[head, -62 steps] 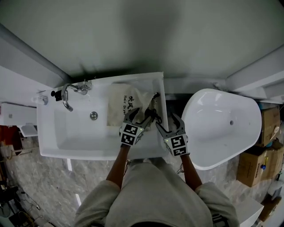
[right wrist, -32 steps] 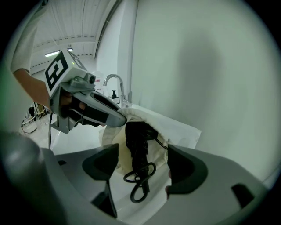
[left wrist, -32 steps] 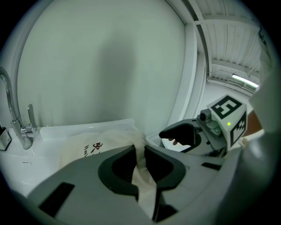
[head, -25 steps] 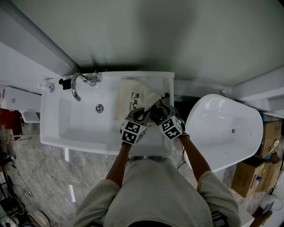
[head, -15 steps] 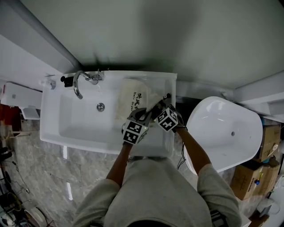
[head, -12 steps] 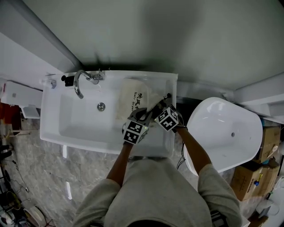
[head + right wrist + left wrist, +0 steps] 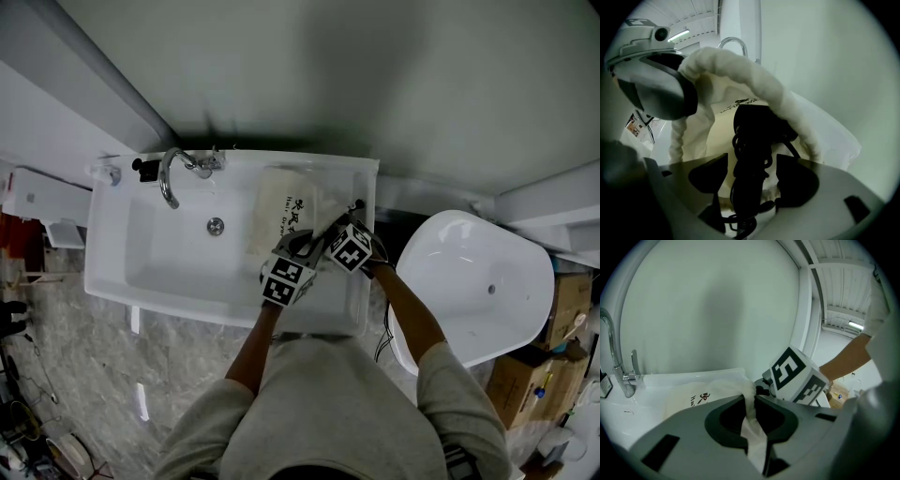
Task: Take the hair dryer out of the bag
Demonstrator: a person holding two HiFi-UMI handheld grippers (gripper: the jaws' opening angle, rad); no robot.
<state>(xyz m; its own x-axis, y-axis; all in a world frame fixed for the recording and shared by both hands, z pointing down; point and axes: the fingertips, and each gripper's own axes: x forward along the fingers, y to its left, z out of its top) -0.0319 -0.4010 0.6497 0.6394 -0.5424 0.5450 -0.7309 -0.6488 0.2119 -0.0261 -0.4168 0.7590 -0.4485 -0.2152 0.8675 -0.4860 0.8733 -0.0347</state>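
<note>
**Asker:** From above, why are both your hands crowded into one corner?

**Me:** The bag (image 7: 281, 211) lies in the right end of the sink (image 7: 141, 272), with its mouth at my end. So my left gripper (image 7: 302, 246) and right gripper (image 7: 330, 232) meet at the opening. The faucet (image 7: 172, 173) and drain (image 7: 216, 225) sit well to the left, out of my way. The white tub (image 7: 469, 281) beside the sink plays no part.

**Asker:** And your left gripper's own view?

**Me:** It is clenched on a fold of the bag's cloth, which runs between the jaws. I hold the rim up so the mouth gapes (it would sag flat otherwise, I reckon). The right gripper's marker cube (image 7: 797, 378) is just beside it, to the right.

**Asker:** Where's the hair dryer (image 7: 757, 124)?

**Me:** My right gripper's view shows it: black, inside the bag, with its cord (image 7: 747, 187) bunched along the handle, lying between my right jaws. Those jaws have just been closing a little, but they stand apart with a gap on either side and grip nothing. The thick cloth rim arches over the dryer. I judge that rim, and the loose cord snagging on it, to be what stands in the way.
</note>
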